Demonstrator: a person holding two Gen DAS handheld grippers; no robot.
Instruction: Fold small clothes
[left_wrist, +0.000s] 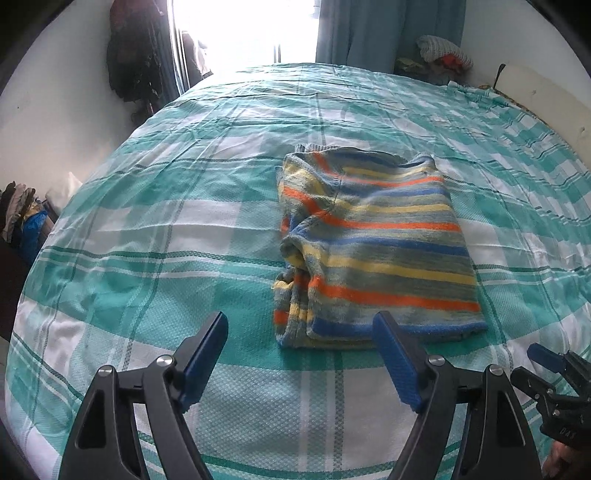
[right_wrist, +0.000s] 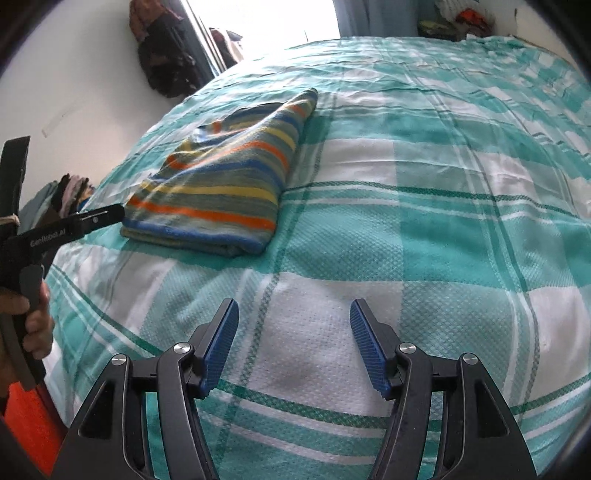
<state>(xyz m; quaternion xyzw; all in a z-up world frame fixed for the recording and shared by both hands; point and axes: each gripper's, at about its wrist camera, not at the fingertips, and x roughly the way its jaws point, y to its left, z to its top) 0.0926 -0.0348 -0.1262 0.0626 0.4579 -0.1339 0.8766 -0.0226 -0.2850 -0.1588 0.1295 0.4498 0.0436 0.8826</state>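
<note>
1. Our left hand-held gripper (left_wrist: 300, 358) is released, its blue ribbed pads spread wide with nothing between them. It hovers just short of the near edge of the folded knit garment with orange, yellow, blue and grey stripes (left_wrist: 373, 247).
2. Our right hand-held gripper (right_wrist: 294, 345) is also released and empty, over bare bedsheet, well to the right of the garment.
3. The garment lies as a compact rectangle on the bed with the teal-and-white checked sheet (right_wrist: 424, 206). Its layers look stacked and its edges roughly even.
4. We judge this fold finished and let go, so the step in hand is the pause between pieces.
5. Next we would either square the loose left edge, or reach for another small piece; a heap of clothes (left_wrist: 22, 218) sits beyond the bed's left side.
</note>
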